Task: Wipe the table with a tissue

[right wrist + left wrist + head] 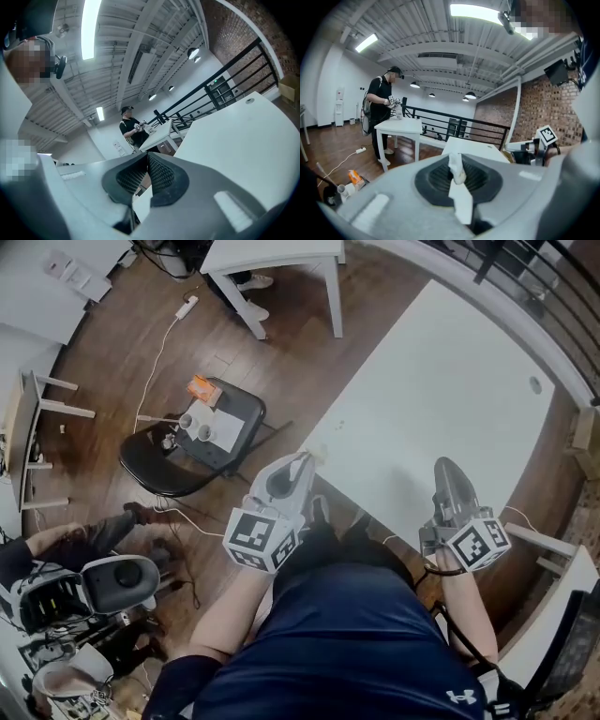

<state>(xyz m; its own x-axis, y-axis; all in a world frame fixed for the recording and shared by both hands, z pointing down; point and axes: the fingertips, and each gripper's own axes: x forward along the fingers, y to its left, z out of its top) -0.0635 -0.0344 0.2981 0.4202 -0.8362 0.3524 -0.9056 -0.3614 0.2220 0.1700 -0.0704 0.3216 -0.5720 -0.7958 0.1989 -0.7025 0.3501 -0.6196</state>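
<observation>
As we are standing at the near side of the white table (441,399), we are reading the scene from the left. A black chair (183,460) carrying a few small items is sitting on the wood floor, well apart from the work.

Next along, our left gripper (302,460) is hovering just beside the table's near corner. Its own view is showing the jaws pressed together on the tissue (460,187), a thin white strip poking up above the pads and hanging down below them.

We are judging the tissue to be very light, soft and limp, with no stiffness of its own. It is likely to fold or bunch under any push, and it could tear or slip out if we are dragging it hard over the surface. The pinch is sitting on a narrow middle part, so only the loose ends are free to meet the table. We are thinking that a hold on a bunched wad, with more paper showing below the pads, would serve the wipe better.

As far as we can tell, the tissue is not yet touching the table top.

Further right, our right gripper (450,465) is hanging over the table's near edge, its jaws closed tip to tip and gripping nothing.
</observation>
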